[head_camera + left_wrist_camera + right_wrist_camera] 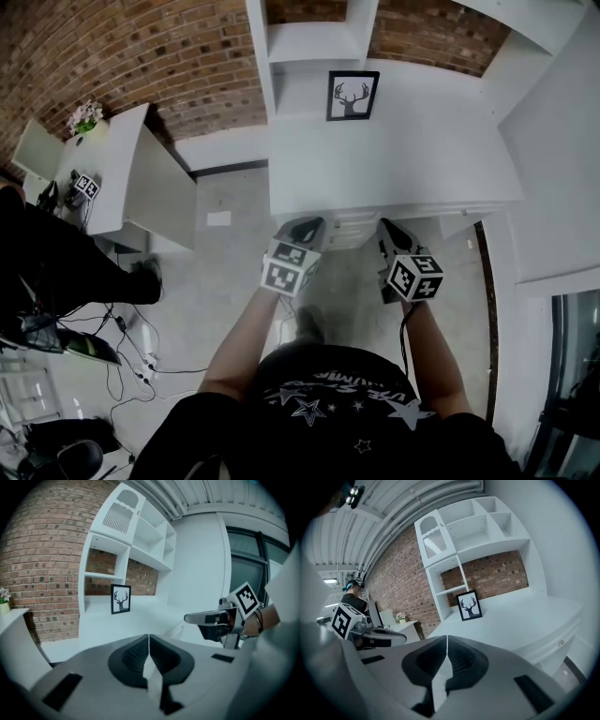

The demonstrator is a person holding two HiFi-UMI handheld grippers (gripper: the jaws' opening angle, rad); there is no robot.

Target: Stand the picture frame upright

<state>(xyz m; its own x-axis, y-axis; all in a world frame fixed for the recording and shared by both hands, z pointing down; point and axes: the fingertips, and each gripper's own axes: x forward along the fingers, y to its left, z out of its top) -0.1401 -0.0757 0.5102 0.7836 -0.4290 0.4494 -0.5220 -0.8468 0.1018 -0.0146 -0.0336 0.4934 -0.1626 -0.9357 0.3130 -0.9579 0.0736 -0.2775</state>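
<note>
We hold both hand-held grippers low in front of the white surface (403,169), just short of its front edge. The left hand-held gripper (306,226) has its jaws pressed together with nothing between them. The right hand-held gripper (391,228) is the same, pads meeting and empty.

The frame (352,96), black-edged, stands at the back of the surface. It is just beside the shelf (309,42) upright, in front of the brick wall (169,56), and well apart from both grippers. It looks upright, perhaps tipped back a little; we cannot tell what props it.

So we judge the standing step done, with no grasp in hand. If anything is left, the next move calls for reaching across the surface, spreading the jaws first. We would then check that the frame sits steady, without knocking it flat.
</note>
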